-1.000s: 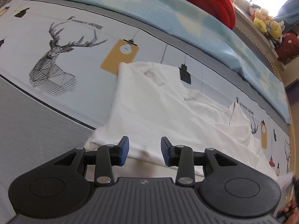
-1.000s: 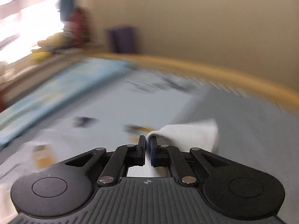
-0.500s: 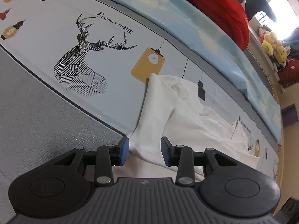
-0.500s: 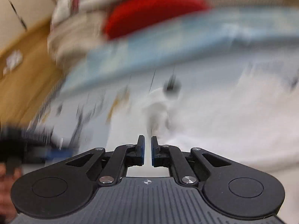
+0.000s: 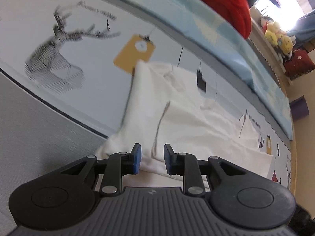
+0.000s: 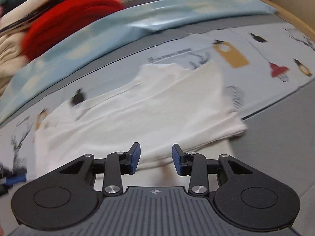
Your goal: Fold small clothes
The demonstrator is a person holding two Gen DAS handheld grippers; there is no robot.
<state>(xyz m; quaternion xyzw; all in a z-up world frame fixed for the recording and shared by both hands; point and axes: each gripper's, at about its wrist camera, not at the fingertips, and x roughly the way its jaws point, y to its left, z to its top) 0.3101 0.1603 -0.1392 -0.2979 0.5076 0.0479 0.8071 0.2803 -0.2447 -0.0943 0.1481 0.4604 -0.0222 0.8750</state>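
The white cotton garment [image 5: 189, 118] lay partly folded on the printed bedsheet [image 5: 88, 63], its near hem just ahead of the released left gripper [image 5: 151, 158] and released right gripper [image 6: 156, 158], neither holding cloth.

Counts ahead of the claws

One white garment [image 5: 189, 118] is lying just past the fingertips of two grippers, left gripper [image 5: 151, 158] and right gripper [image 6: 156, 158], each showing two blue pads. Farther beyond are sitting one red blanket [image 6: 65, 21], one light blue sheet [image 6: 122, 33], and one cluster of yellow plush toys [image 5: 277, 37].
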